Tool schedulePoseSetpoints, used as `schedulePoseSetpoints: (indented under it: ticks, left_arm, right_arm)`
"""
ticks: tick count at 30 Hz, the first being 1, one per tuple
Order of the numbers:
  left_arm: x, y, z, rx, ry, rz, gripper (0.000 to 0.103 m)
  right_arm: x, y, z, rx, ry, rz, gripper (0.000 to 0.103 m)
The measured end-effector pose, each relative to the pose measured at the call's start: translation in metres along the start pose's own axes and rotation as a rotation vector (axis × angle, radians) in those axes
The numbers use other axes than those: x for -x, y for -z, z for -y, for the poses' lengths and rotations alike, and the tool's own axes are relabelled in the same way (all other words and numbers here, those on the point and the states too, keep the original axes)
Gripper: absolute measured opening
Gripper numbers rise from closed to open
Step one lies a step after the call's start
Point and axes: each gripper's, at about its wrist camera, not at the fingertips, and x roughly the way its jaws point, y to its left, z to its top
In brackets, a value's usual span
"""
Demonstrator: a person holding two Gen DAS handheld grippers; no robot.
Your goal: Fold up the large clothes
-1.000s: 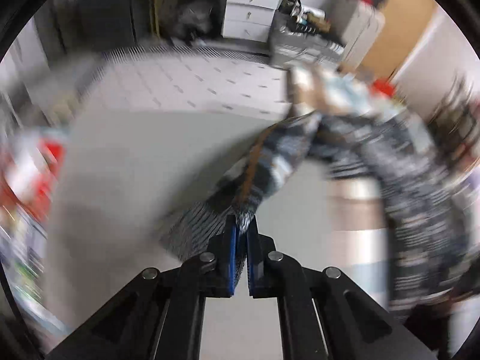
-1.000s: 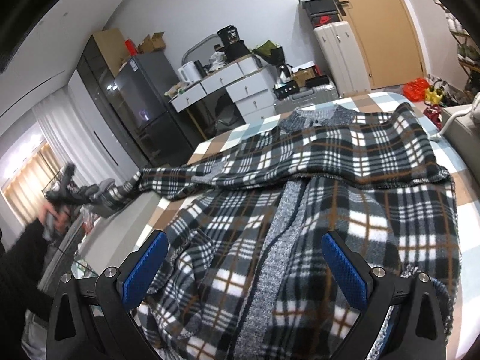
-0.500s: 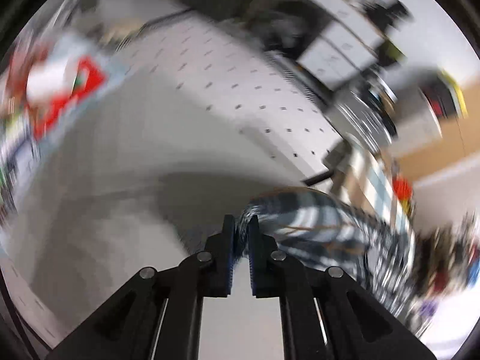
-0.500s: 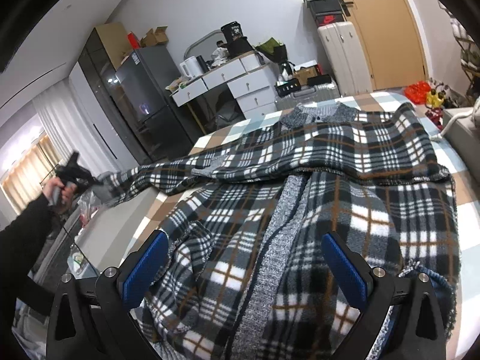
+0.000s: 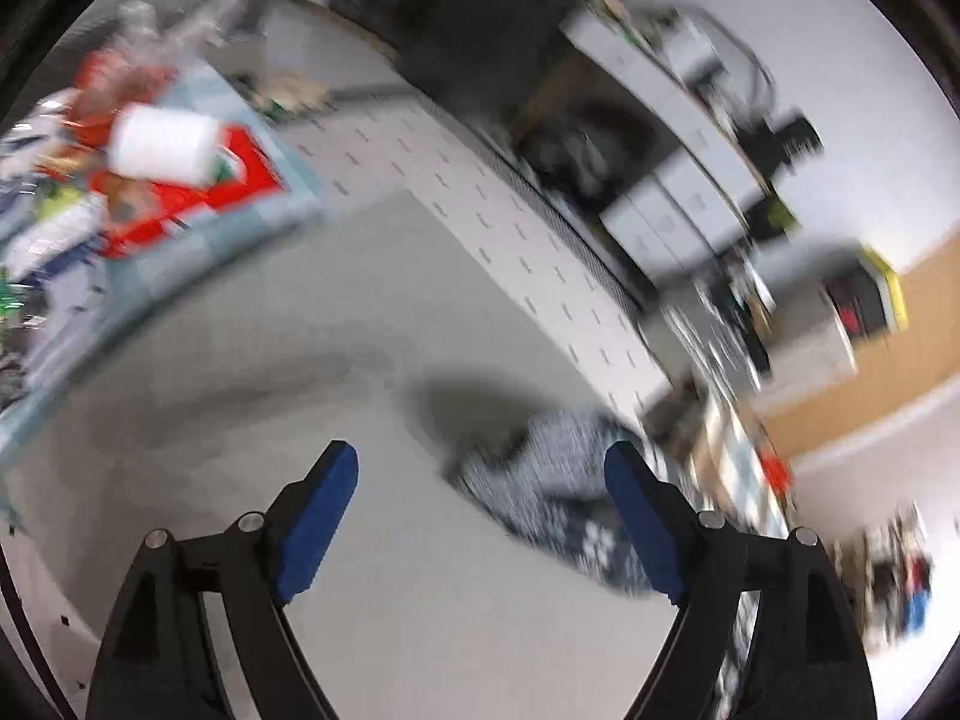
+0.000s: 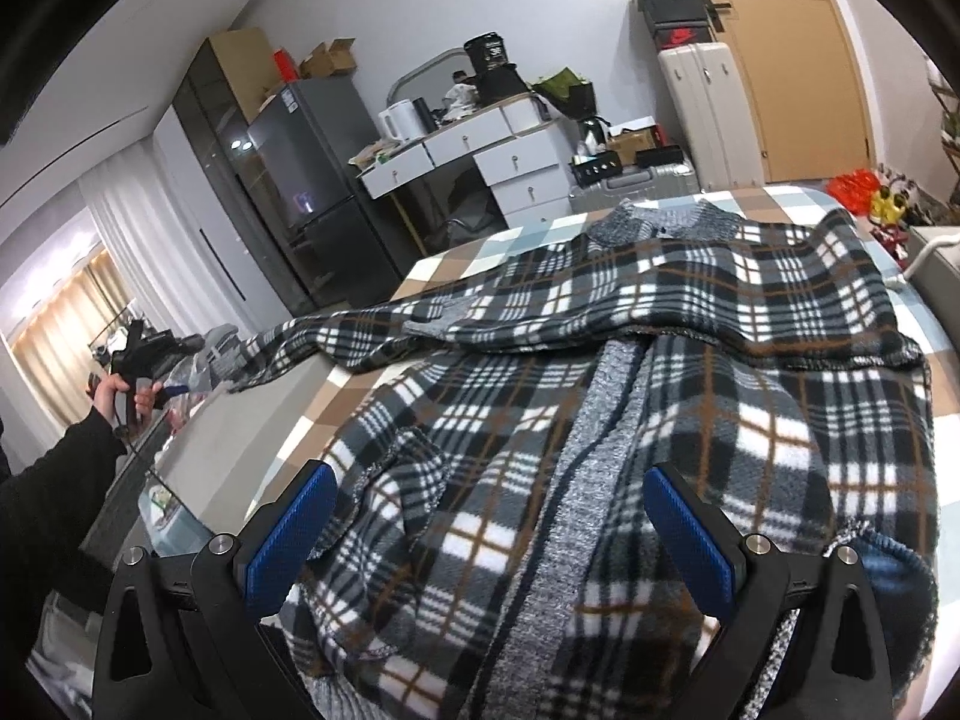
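A large black, white and brown plaid jacket [image 6: 630, 396] lies spread on the checked bed sheet [image 6: 336, 414], collar at the far end. Its left sleeve [image 6: 312, 348] stretches out to the left over a grey surface [image 6: 222, 450]. In the left wrist view the sleeve's cuff [image 5: 540, 486] rests on that grey surface between the fingers of my left gripper [image 5: 480, 468]. The jaws are opening, and neither pad touches the cuff. My right gripper [image 6: 489, 483] hovers open over the jacket's lower front, holding nothing.
A person's hand [image 6: 129, 390] holds the left gripper at the far left. Red packaging and a white roll [image 5: 162, 150] clutter a tray beyond the grey surface. A dark fridge [image 6: 300, 192], white drawers [image 6: 516, 168] and a suitcase [image 6: 636, 186] stand behind the bed.
The left gripper was shut on the sleeve cuff and has now opened wide, leaving the cuff on the grey surface. It moved down and rolled. The right gripper stayed put.
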Motion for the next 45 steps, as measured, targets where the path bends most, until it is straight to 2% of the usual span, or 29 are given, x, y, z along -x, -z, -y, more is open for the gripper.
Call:
schedulePoseSetpoints:
  ticks: [4, 7, 9, 12, 14, 17, 20, 22, 23, 27, 31, 34, 37, 41, 42, 43, 44, 45]
  left_arm:
    - [-0.044, 0.023, 0.022, -0.126, -0.018, -0.113, 0.081]
    - [-0.064, 0.033, 0.042, -0.174, -0.029, -0.157, 0.081]
    - [-0.071, 0.031, 0.052, -0.193, -0.083, -0.142, 0.081]
    - [-0.072, 0.020, 0.050, -0.183, -0.119, -0.105, 0.081]
    - [-0.080, 0.009, 0.047, -0.155, -0.177, -0.097, 0.081]
    - [-0.088, -0.003, 0.048, -0.128, -0.221, -0.083, 0.081]
    - [-0.091, -0.011, 0.042, -0.136, -0.334, -0.049, 0.081]
    - [-0.096, -0.015, 0.037, -0.135, -0.438, -0.021, 0.081]
    - [-0.093, -0.012, 0.031, -0.134, -0.461, -0.017, 0.081]
    - [-0.074, -0.010, 0.008, -0.087, -0.418, -0.033, 0.081]
    - [-0.061, -0.002, -0.001, 0.013, -0.212, -0.070, 0.081]
    - [-0.054, 0.008, -0.007, 0.041, -0.116, -0.092, 0.081]
    - [-0.058, 0.008, 0.001, 0.002, -0.123, -0.089, 0.081]
    - [-0.063, 0.011, 0.020, -0.042, -0.192, -0.050, 0.080]
    - [-0.065, 0.014, 0.026, -0.069, -0.223, -0.037, 0.076]
    - [-0.068, 0.015, 0.031, -0.101, -0.269, -0.026, 0.063]
    - [-0.072, 0.013, 0.032, -0.128, -0.316, -0.017, 0.055]
    - [-0.074, 0.017, 0.037, -0.167, -0.378, -0.009, 0.040]
  right_arm:
    - [-0.003, 0.001, 0.000, 0.002, 0.004, -0.005, 0.103]
    - [-0.005, 0.001, 0.003, -0.009, 0.011, -0.015, 0.103]
    - [-0.007, 0.001, 0.004, -0.015, 0.016, -0.016, 0.103]
    - [-0.008, 0.001, 0.006, -0.019, 0.021, -0.015, 0.103]
    - [-0.007, 0.002, 0.007, -0.017, 0.028, -0.014, 0.103]
    - [-0.009, 0.003, 0.007, -0.014, 0.039, -0.018, 0.103]
    - [-0.012, 0.002, 0.008, -0.018, 0.044, -0.027, 0.103]
    - [-0.013, 0.002, 0.008, -0.016, 0.044, -0.028, 0.103]
    - [-0.012, 0.002, 0.008, -0.013, 0.044, -0.028, 0.103]
    - [-0.014, 0.002, 0.006, -0.001, 0.040, -0.033, 0.103]
    - [-0.015, 0.001, 0.007, -0.019, 0.017, -0.041, 0.103]
    - [-0.013, 0.003, 0.005, -0.006, 0.010, -0.036, 0.103]
    - [-0.013, 0.005, 0.004, -0.003, 0.009, -0.043, 0.103]
    - [-0.007, 0.006, 0.000, 0.005, 0.011, -0.027, 0.103]
    - [-0.004, 0.006, -0.001, 0.011, 0.013, -0.016, 0.103]
    - [-0.002, 0.005, -0.003, 0.016, 0.013, -0.008, 0.103]
    - [-0.001, 0.005, -0.004, 0.020, 0.010, -0.003, 0.103]
    - [0.000, 0.004, -0.004, 0.020, 0.008, -0.001, 0.103]
